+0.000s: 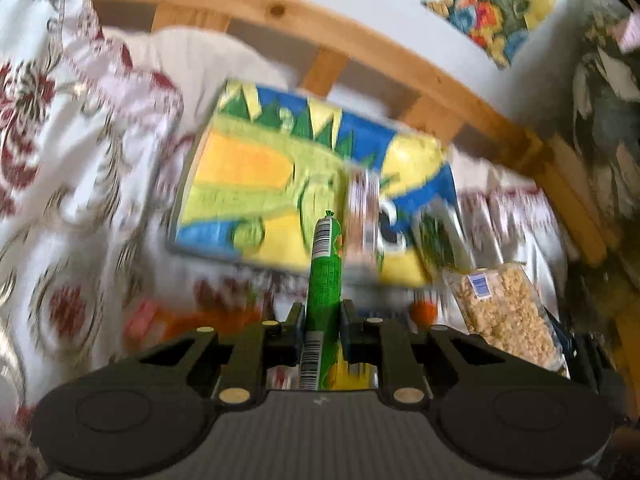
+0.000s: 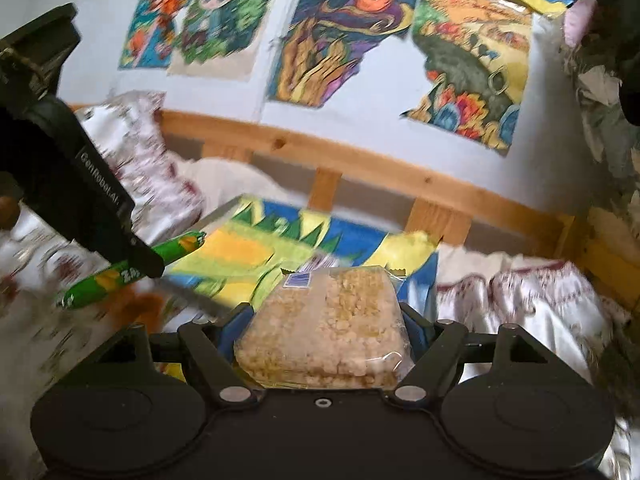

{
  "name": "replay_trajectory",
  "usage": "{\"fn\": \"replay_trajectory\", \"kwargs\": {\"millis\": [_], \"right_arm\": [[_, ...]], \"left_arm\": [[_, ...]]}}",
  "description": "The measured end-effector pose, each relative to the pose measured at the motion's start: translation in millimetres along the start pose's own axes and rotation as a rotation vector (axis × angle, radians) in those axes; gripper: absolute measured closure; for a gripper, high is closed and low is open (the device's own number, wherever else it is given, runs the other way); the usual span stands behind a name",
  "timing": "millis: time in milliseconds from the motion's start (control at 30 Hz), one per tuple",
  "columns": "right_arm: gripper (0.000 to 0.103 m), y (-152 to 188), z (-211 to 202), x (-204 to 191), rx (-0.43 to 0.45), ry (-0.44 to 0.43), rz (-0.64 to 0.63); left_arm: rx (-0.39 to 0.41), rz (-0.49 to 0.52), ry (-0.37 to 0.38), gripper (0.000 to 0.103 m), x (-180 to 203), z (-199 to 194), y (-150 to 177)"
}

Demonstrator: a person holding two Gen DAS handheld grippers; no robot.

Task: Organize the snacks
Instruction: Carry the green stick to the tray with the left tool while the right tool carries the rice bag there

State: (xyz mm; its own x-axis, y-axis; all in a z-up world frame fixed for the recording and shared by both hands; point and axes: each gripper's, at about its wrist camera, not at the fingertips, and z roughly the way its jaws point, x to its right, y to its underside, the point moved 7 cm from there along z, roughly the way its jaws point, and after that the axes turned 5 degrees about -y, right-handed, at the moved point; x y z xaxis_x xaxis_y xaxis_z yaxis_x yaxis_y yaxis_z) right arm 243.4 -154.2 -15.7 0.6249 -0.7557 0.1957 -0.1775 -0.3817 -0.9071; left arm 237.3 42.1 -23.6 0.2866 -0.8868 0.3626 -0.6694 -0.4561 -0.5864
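Note:
My left gripper (image 1: 322, 316) is shut on a green sausage stick (image 1: 326, 264) with a barcode label, which points forward and up between the fingers. From the right wrist view the same green stick (image 2: 120, 272) juts out of the left gripper (image 2: 146, 258) at the left. My right gripper (image 2: 326, 320) grips a clear pack of puffed rice cakes (image 2: 328, 332) by its sides, its jaws standing wide around it. That pack (image 1: 506, 312) shows at the lower right of the left wrist view. Beyond both lies a yellow, green and blue box (image 1: 304, 184), also in the right view (image 2: 280, 248).
Everything lies on a bed with a white and red floral cover (image 1: 60, 160). A wooden rail (image 2: 360, 160) runs behind it under a wall hung with coloured drawings (image 2: 352, 32). Orange packets (image 1: 188, 320) lie blurred below the left gripper. Patterned bedding (image 1: 600, 120) rises at the right.

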Motion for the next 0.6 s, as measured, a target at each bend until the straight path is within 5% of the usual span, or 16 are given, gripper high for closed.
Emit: {"fn": "replay_trajectory", "kwargs": {"millis": [233, 600], "right_arm": [[0.026, -12.8, 58.0, 35.3, 0.063, 0.067, 0.034], [0.026, -6.7, 123.4, 51.5, 0.038, 0.079, -0.105]], "left_arm": [[0.118, 0.022, -0.063, 0.084, 14.5, 38.2, -56.8], [0.15, 0.001, -0.126, 0.084, 17.8, 96.9, -92.8]]}}
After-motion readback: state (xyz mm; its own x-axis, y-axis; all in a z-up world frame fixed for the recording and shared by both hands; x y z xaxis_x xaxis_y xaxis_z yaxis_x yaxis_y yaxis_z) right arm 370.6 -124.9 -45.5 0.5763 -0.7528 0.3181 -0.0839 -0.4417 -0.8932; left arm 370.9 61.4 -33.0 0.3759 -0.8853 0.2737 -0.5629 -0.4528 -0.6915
